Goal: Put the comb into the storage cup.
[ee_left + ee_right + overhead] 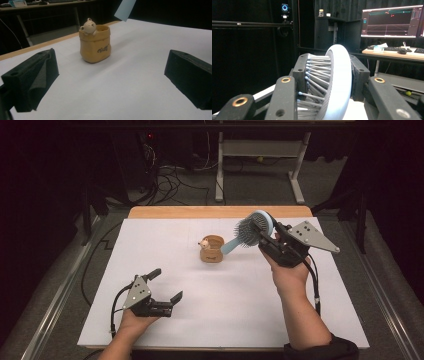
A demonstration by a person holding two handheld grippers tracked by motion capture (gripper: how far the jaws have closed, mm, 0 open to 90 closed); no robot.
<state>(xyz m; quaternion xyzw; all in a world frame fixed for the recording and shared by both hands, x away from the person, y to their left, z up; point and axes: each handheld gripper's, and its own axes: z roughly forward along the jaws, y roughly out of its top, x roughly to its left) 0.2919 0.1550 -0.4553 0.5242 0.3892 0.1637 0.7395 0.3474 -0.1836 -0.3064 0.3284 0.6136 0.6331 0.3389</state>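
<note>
A light blue hairbrush (252,229) with grey bristles is lifted above the table, its handle slanting down toward a small tan pot (212,249). My right gripper (270,237) is shut on the brush's round head, seen close up as the blue brush head (337,80) clamped between the jaws. The tan pot (95,43) carries a little bear figure (88,25) on its rim and stands upright mid-table. My left gripper (168,284) rests at the near left with its jaws wide open and nothing between them. The brush handle tip (125,9) hangs above and beyond the pot.
A white sheet (165,315) covers the wooden table (165,212). Beyond the table stand a desk frame (260,150) and loose cables on the floor. A monitor (392,21) and keyboard sit on a desk in the background.
</note>
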